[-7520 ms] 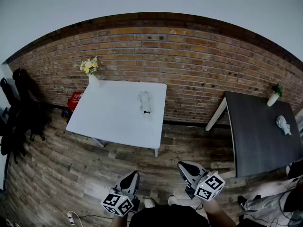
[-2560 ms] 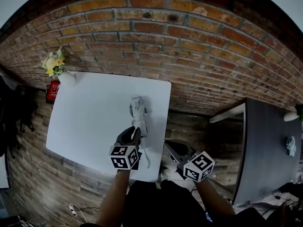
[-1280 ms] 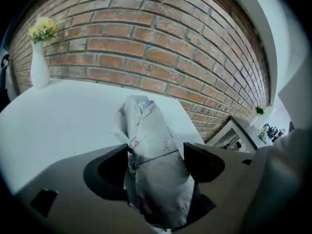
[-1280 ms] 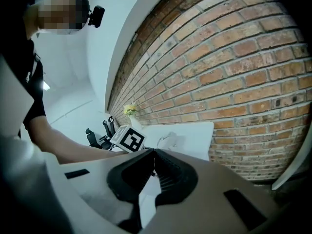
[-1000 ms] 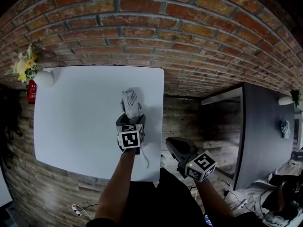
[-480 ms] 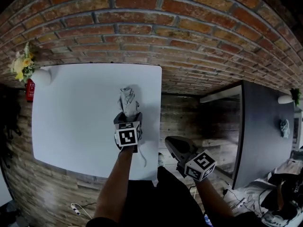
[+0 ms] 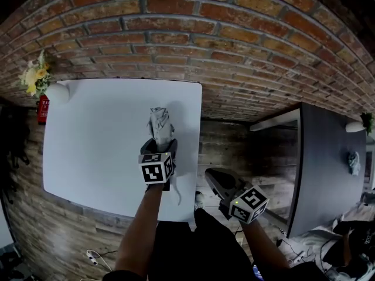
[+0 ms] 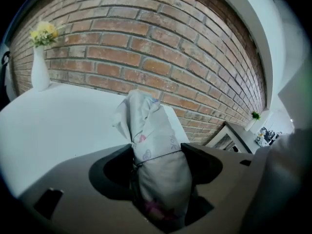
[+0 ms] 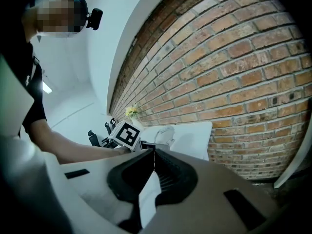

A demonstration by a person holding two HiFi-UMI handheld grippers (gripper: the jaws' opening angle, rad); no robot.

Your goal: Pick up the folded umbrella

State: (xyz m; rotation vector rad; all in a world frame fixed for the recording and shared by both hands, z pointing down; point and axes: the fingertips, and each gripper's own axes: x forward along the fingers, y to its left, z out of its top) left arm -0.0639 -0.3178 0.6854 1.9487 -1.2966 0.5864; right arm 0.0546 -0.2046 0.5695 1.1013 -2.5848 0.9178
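Observation:
The folded umbrella (image 7: pixel 160 124), pale grey with small prints and tied by a thin cord, is near the right edge of the white table (image 7: pixel 88 139). My left gripper (image 7: pixel 159 146) holds its near end, and its wrist strap (image 7: pixel 177 195) dangles by the table's front edge. In the left gripper view the umbrella (image 8: pixel 153 135) fills the gap of the left gripper (image 8: pixel 158 152); the jaws are closing and press on both its sides. My right gripper (image 7: pixel 214 177) hangs off the table's right front corner, with nothing in it. In its own view the right gripper (image 9: pixel 154 152) has its tips together.
A white vase with yellow flowers (image 7: pixel 55 92) stands on the table's far left corner. A brick wall (image 7: pixel 234 51) runs behind the table. A dark table (image 7: pixel 328 168) stands to the right, with wooden floor between them. A red object (image 7: pixel 43 111) sits on the floor at the left.
The left gripper has tightened on the umbrella's near end and risen slightly with it. The right gripper has stayed in place.

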